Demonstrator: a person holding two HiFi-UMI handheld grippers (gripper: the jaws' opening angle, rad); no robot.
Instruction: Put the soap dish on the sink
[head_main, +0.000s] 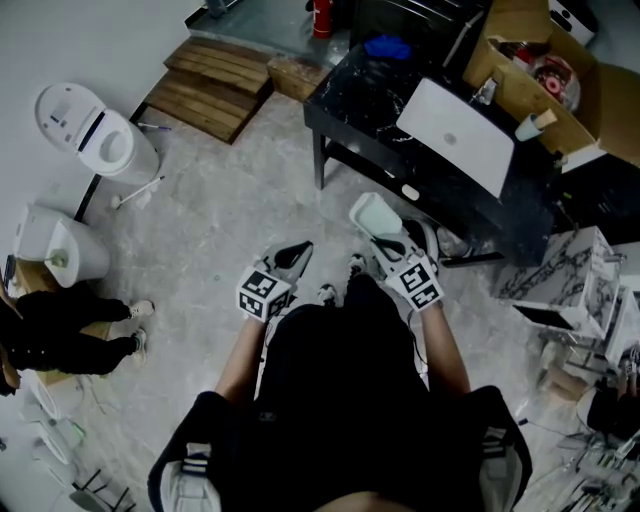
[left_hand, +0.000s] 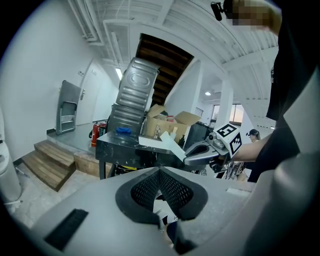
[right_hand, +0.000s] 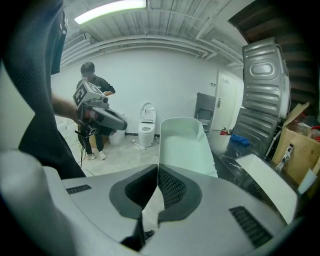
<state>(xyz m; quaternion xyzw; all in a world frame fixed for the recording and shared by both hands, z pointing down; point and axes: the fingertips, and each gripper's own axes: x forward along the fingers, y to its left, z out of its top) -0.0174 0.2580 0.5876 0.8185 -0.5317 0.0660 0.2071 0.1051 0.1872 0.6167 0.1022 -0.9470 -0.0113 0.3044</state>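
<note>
Left claw (head_main: 292, 260) pressed together, empty, over floor (head_main: 220, 220). Right claw (head_main: 388, 243) pinching soap dish (head_main: 376, 214) by near end, long axis pointing ahead. Sink (head_main: 455, 132) on black table (head_main: 350, 90) lies ahead-right of dish; right claw nearer.

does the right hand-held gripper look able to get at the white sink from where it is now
Probably yes. The right hand-held gripper, shut on the soap dish, points toward the white sink on the black table, and nothing shows between them. The cardboard box sits beyond the sink.
</note>
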